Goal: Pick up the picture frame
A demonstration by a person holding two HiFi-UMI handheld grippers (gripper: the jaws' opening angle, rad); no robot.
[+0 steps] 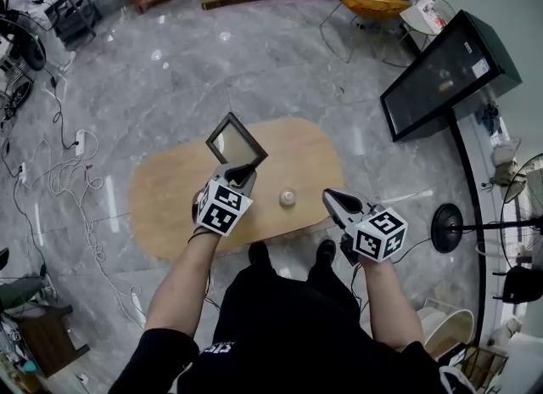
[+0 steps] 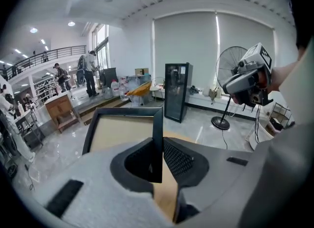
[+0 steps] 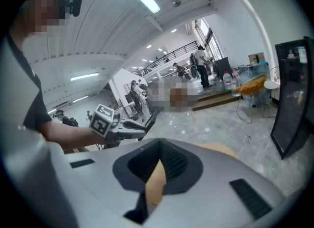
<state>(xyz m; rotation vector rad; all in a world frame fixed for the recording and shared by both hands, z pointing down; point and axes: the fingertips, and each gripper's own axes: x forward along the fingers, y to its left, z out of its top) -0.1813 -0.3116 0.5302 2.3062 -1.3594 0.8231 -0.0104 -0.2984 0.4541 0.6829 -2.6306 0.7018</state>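
The picture frame (image 1: 236,140) has a black rim and a reflective face, and it hangs tilted above the oval wooden table (image 1: 170,205). My left gripper (image 1: 240,171) is shut on the frame's near corner. In the left gripper view the frame (image 2: 125,128) stands up ahead of me, its right-hand rim pinched between the two pads of that gripper (image 2: 160,148). My right gripper (image 1: 329,198) hovers over the table's right end, apart from the frame. In its own view the right gripper (image 3: 159,160) has its pads together with nothing between them.
A small white round object (image 1: 288,198) lies on the table between the grippers. A tall black cabinet (image 1: 445,74) and a floor fan (image 1: 447,227) stand to the right. An orange chair (image 1: 369,0) is at the back. Cables (image 1: 59,171) trail over the floor at left.
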